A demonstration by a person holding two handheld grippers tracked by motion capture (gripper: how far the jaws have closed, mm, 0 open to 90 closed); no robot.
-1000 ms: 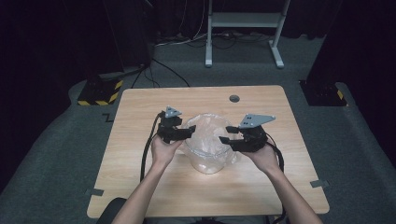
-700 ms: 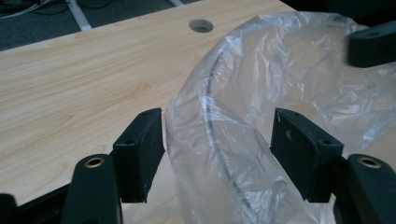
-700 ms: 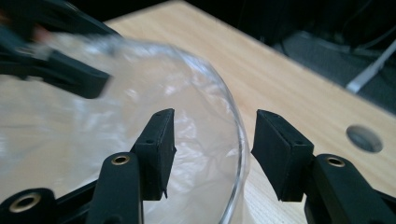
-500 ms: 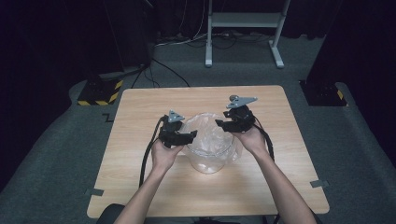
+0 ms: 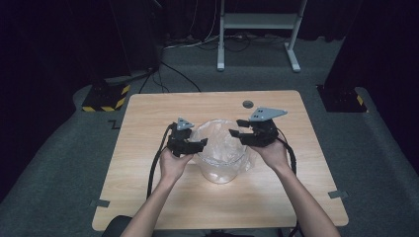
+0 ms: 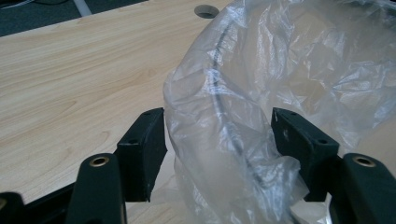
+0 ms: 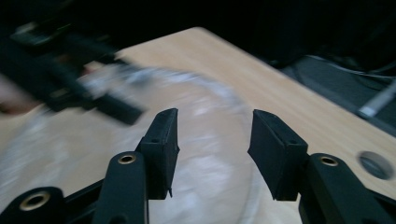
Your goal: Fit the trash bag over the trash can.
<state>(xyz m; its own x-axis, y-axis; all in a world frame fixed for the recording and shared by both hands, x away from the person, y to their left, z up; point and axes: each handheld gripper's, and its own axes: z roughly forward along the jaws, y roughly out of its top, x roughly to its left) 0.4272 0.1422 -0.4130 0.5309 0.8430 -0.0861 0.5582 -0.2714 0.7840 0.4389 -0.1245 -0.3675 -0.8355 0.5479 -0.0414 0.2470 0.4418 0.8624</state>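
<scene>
Clear, crinkled plastic film forms a bag (image 5: 222, 143) that lines a transparent round container (image 5: 221, 170), which stands near the middle of the pale wooden table (image 5: 148, 197), between the two hands. The bag's edge is seen folded outward over the container's rim.

The left gripper (image 5: 194, 144) is held at the left side of the rim, in the person's left hand (image 5: 174, 165). In the left gripper view its jaws are seen standing apart, with the film-covered rim (image 6: 224, 126) between them; the left pad (image 6: 142, 149) is clear of the plastic, while the right pad (image 6: 299, 144) lies just beside or against the film, and which of the two cannot be told. No clamping on the plastic is shown.

The right gripper (image 5: 240, 134) is held at the right side of the rim, a grey three-cornered plate on top of it, in the right hand (image 5: 272, 152). In the right gripper view, which is blurred, its jaws have just been closing a little, yet a wide gap is left between them; the bag is seen beyond and below that gap, and nothing is gripped. The left gripper (image 7: 70, 79) appears farther off in that view, across the bag.

A round cable hole (image 5: 248, 104) is set in the table's far edge, well apart from the container. A black cable (image 5: 155, 163) trails from the left gripper toward the near edge.
</scene>
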